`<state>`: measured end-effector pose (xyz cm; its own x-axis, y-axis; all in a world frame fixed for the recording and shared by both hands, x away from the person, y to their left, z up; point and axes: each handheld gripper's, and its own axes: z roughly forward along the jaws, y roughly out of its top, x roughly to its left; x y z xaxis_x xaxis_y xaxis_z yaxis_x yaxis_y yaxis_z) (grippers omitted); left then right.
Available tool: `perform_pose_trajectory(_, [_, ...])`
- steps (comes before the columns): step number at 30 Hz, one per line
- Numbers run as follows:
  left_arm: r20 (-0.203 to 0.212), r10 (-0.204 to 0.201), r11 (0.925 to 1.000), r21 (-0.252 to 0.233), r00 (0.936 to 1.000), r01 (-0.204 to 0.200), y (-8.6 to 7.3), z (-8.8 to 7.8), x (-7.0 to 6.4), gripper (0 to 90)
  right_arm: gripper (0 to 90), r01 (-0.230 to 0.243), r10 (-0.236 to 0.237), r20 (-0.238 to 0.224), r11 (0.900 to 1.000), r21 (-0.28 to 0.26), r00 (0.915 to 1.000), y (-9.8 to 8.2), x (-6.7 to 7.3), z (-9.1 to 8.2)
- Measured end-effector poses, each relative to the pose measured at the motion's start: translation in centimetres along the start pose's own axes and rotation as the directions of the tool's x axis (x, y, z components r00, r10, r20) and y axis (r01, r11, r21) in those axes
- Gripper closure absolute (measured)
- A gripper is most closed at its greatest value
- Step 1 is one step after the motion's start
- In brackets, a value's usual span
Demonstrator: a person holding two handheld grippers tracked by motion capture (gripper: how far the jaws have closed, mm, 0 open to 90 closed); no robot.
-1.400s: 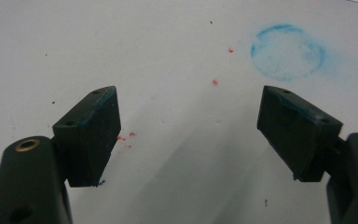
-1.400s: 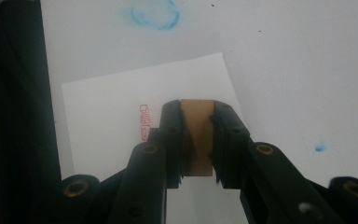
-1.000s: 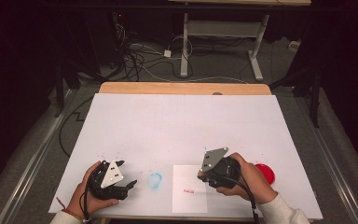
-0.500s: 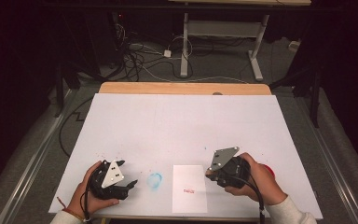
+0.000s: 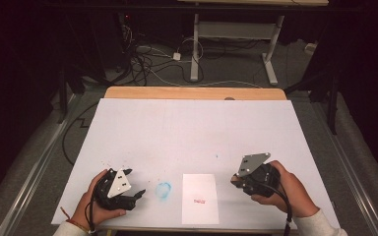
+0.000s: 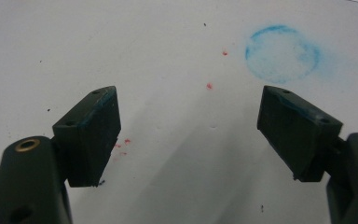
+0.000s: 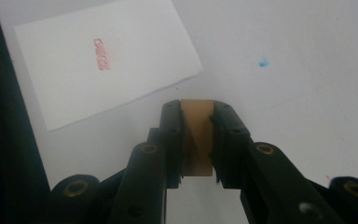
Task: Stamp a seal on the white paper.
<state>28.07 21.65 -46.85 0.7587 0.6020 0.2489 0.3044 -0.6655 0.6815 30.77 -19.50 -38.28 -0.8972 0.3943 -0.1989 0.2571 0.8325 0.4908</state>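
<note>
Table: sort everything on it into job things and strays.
In the job: right gripper, shut on a tan block; paper with a red mark.
Lying about: blue ring stain; red specks; left gripper, open and empty.

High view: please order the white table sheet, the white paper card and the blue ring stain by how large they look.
1. white table sheet, the largest by far.
2. white paper card, with a small red stamp mark.
3. blue ring stain, the smallest, lying just left of the card.
</note>
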Motion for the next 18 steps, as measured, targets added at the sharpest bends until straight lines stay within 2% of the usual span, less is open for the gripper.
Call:
perform_pose_trajectory(5, [0.002, 0.000, 1.0000, 0.001, 1.0000, 0.000, 0.0, 0.0, 0.0, 20.6, 76.3, -0.035, 0.034, 0.031, 0.999, 0.025, 0.9989, -1.3, -1.0, -0.3])
perform_pose_trajectory(11, [-0.003, -0.005, 1.0000, -0.004, 1.0000, 0.005, 0.0, 0.0, 0.0, 20.6, 76.3, -0.079, 0.074, 0.094, 0.995, 0.053, 0.9929, -2.8, -2.0, -0.8])
perform_pose_trajectory(18, [-0.003, -0.006, 1.0000, -0.003, 1.0000, 0.006, 0.0, 0.0, 0.1, 20.7, 76.3, -0.135, 0.124, 0.123, 0.987, 0.086, 0.9847, -5.0, -3.0, -1.2])
